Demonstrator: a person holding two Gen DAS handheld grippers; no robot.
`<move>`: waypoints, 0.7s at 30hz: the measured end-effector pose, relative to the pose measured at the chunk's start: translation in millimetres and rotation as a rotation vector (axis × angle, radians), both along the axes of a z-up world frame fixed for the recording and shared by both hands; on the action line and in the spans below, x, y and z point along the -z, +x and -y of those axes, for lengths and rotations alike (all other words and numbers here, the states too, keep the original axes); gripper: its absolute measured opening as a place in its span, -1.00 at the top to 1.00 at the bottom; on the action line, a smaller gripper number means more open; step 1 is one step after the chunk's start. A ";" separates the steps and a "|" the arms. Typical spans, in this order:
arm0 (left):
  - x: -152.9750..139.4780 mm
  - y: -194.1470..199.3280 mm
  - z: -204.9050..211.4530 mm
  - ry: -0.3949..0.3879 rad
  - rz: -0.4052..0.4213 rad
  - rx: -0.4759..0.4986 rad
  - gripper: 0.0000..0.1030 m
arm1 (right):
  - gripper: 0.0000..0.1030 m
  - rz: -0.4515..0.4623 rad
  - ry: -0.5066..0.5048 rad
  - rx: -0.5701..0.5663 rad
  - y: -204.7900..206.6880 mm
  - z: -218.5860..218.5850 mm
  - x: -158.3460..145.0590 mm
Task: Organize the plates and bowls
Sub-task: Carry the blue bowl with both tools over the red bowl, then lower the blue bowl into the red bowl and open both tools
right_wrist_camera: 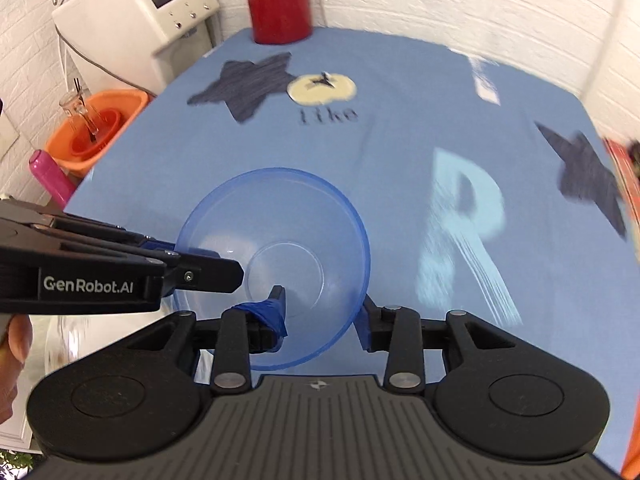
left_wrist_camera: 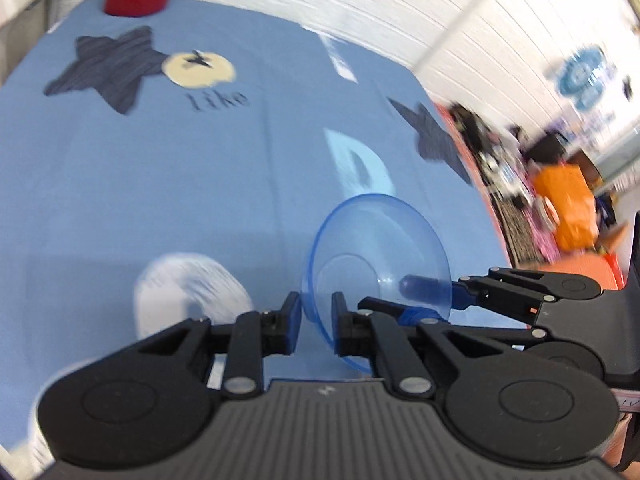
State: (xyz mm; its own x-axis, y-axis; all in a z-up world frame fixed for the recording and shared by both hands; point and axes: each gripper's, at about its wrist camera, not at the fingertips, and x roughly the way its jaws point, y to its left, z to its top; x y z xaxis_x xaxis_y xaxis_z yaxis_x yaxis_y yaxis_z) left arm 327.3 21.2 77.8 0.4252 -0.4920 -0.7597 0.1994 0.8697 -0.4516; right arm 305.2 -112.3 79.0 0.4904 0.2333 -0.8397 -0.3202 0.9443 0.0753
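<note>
Above a blue tabletop (right_wrist_camera: 400, 152) printed with stars and letters, white brick walls behind, both the left gripper (left_wrist_camera: 315, 316) and right gripper (right_wrist_camera: 322, 312) pinch the rim of a clear blue bowl (right_wrist_camera: 276, 236); a red jug (right_wrist_camera: 278, 0) stands at the far edge.
</note>
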 end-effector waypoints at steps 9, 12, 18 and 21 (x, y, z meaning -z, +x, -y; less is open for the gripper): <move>36.9 -64.8 86.1 0.049 -0.061 0.157 0.95 | 0.59 -0.047 0.046 0.146 -77.4 73.6 30.1; 45.3 -67.0 92.2 0.075 -0.071 0.158 0.95 | 0.61 -0.056 0.062 0.148 -79.5 77.4 41.5; 47.2 -63.5 86.3 0.076 -0.080 0.167 0.79 | 0.63 -0.052 0.057 0.106 -81.4 77.3 41.6; 42.3 -62.6 82.9 0.062 -0.088 0.196 0.13 | 0.61 -0.036 0.020 0.118 -83.5 79.4 36.9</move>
